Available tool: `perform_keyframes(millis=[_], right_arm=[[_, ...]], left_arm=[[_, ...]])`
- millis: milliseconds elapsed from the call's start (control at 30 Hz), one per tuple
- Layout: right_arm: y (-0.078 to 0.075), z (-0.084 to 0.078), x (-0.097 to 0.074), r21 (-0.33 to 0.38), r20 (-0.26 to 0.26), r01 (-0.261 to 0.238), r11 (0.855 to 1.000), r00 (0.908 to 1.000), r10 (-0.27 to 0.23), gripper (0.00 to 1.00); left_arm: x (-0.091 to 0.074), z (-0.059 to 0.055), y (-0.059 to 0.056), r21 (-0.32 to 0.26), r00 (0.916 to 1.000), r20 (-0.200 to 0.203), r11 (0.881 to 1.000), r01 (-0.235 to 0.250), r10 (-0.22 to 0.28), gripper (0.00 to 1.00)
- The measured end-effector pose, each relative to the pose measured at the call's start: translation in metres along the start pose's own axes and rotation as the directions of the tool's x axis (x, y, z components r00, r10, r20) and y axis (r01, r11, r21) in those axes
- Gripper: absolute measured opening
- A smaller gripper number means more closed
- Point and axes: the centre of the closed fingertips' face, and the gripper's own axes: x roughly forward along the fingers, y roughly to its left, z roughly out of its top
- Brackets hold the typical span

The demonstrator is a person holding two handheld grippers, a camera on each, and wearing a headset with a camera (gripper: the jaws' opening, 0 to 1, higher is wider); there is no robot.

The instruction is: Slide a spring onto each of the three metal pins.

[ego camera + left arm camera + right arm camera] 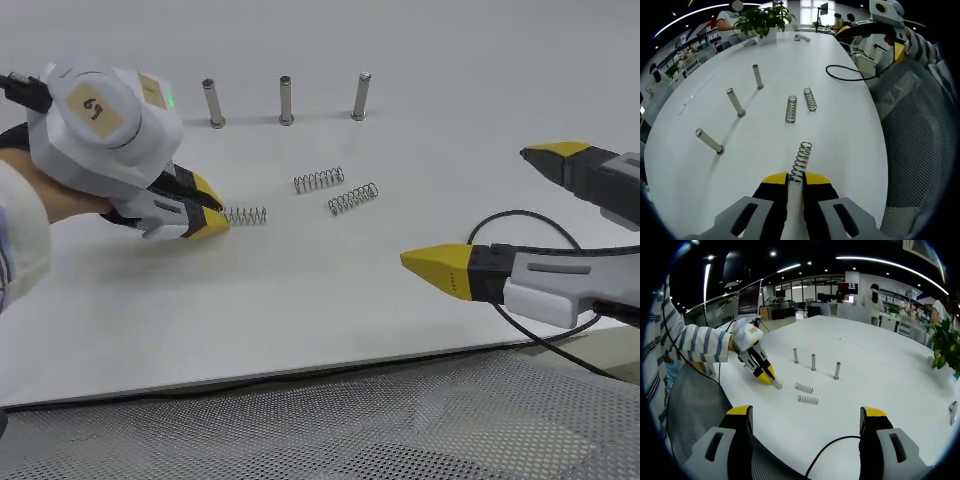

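Three upright metal pins stand in a row at the back of the white table: left pin (212,103), middle pin (286,100), right pin (361,96). My left gripper (215,217) (795,178) is shut on the near end of a spring (246,215) (801,160) that lies on the table. Two more springs lie loose nearby, one (319,180) (791,108) behind the other (353,198) (810,98). My right gripper (490,205) (805,415) hangs open and empty over the table's right front, well away from the springs (807,399).
A black cable (530,225) loops on the table by the right gripper. The table's front edge (300,375) borders a grey mesh chair (400,430). A potted plant (762,20) stands at the table's far end.
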Motion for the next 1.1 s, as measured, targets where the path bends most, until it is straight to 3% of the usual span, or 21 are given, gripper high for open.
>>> perform_keyframes(millis=[433, 900, 1100], right_arm=[[-0.003, 0.003, 0.001, -0.006, 0.007, -0.003, 1.0, 1.0, 0.003, 0.86], [-0.004, 0.007, 0.0, -0.036, 0.012, -0.019, 0.999, 0.9997, 0.02, 0.85], [-0.004, 0.005, 0.001, -0.083, -0.012, -0.044, 0.996, 0.999, 0.044, 0.84]], left_arm=[[0.0, 0.0, 0.002, -0.092, 0.9995, -0.001, 0.995, -0.033, 0.033, 0.03], [-0.011, 0.007, 0.003, -0.102, 0.9981, 0.029, 0.993, -0.052, 0.055, 0.03], [-0.018, 0.009, 0.004, -0.132, 0.9971, 0.046, 0.99, -0.054, 0.06, 0.03]])
